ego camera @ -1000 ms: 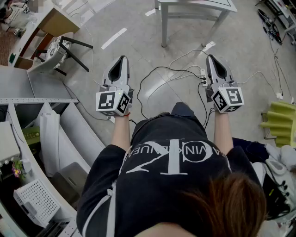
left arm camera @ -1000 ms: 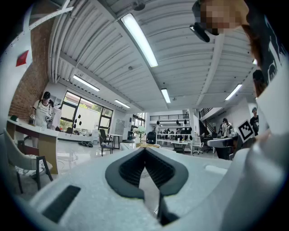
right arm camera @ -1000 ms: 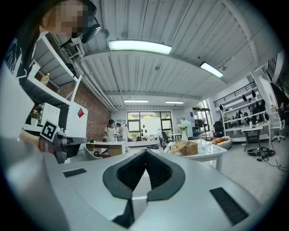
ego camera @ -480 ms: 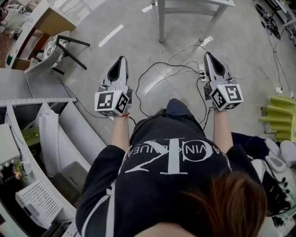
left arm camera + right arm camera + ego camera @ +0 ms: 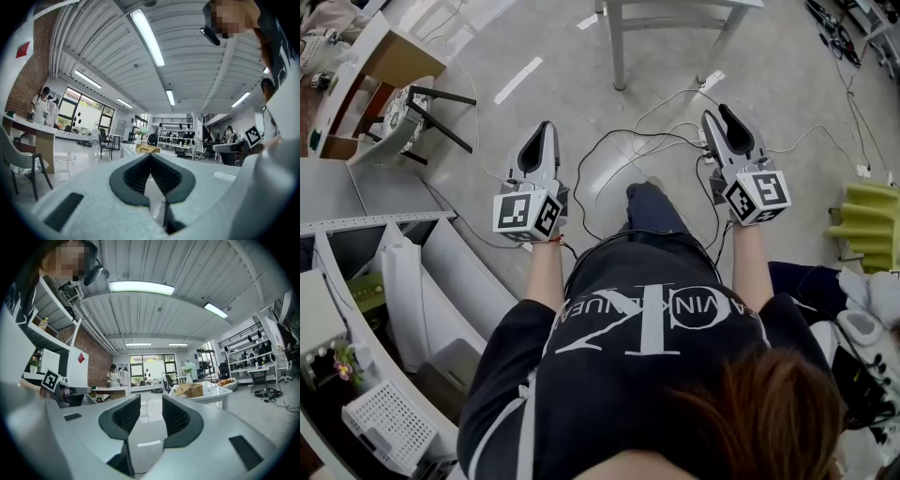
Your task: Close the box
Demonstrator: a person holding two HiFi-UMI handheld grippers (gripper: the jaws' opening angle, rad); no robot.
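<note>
No box shows in the head view. A tan woven box or basket (image 5: 192,390) stands far off on a white table, and it is also small in the left gripper view as the woven box (image 5: 147,148). I hold both grippers out over the floor in front of my body. My left gripper (image 5: 546,131) is shut, its tips meeting at the left gripper's front (image 5: 150,154) with nothing in them. My right gripper (image 5: 717,112) is opening; a gap shows between its pads (image 5: 177,416) and only floor lies beyond the right gripper (image 5: 151,401).
A grey table's leg (image 5: 616,47) stands ahead at the top of the head view. Black cables (image 5: 619,141) and a power strip lie on the floor between the grippers. A chair (image 5: 412,103) and grey shelving (image 5: 394,225) are at left, yellow-green foam (image 5: 867,225) at right.
The right gripper's jaws have parted from shut. Both grippers have drifted slightly up the head view as the view shifted; the left stays shut.
</note>
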